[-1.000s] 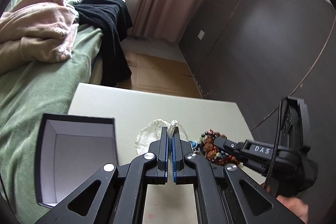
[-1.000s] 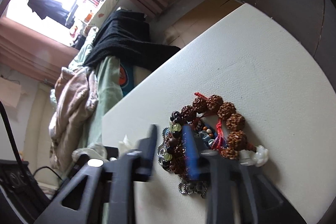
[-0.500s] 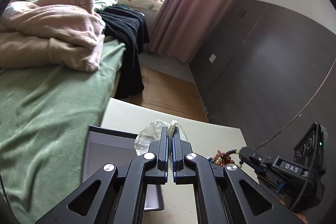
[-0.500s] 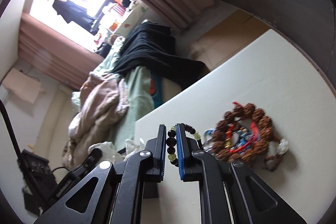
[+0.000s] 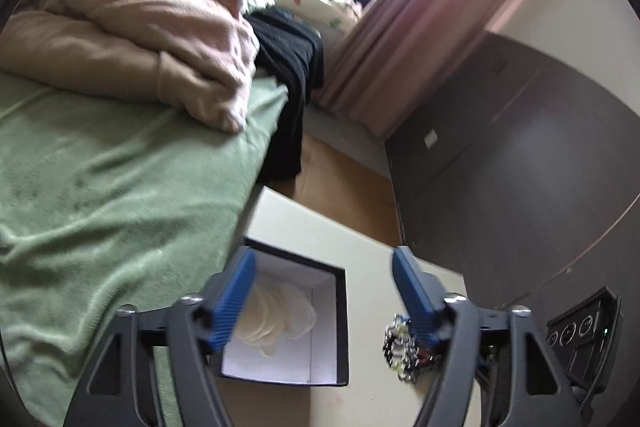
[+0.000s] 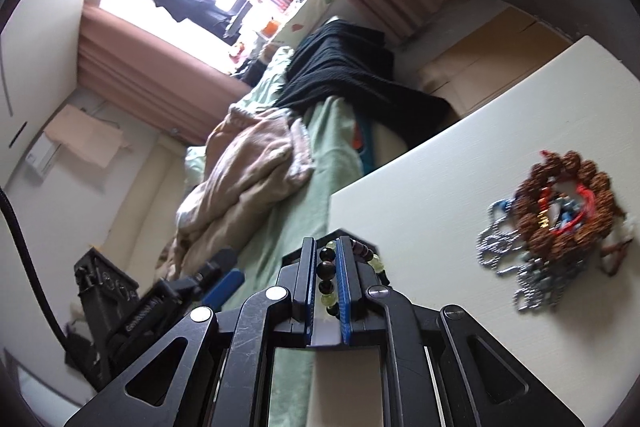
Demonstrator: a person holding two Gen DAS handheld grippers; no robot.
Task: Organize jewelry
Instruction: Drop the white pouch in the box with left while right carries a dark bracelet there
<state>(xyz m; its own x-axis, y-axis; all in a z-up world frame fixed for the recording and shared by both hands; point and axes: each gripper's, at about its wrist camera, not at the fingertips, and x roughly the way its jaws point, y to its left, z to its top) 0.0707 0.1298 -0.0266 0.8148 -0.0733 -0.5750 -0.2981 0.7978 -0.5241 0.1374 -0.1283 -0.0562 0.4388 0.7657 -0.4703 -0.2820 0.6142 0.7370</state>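
Left gripper [image 5: 322,291] fingers spread wide above black box [image 5: 340,327], lower centre; white bracelet [image 5: 276,315] lies inside. Right gripper [image 6: 323,287] clamped narrow on dark-and-green beaded bracelet [image 6: 326,277]. Jewelry pile [image 6: 560,211] on table [image 6: 440,187], right.

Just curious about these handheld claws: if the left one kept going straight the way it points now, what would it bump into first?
Probably the white table beside the open black box. The left gripper is wide open, angled down just right of the box; depth is hard to judge.
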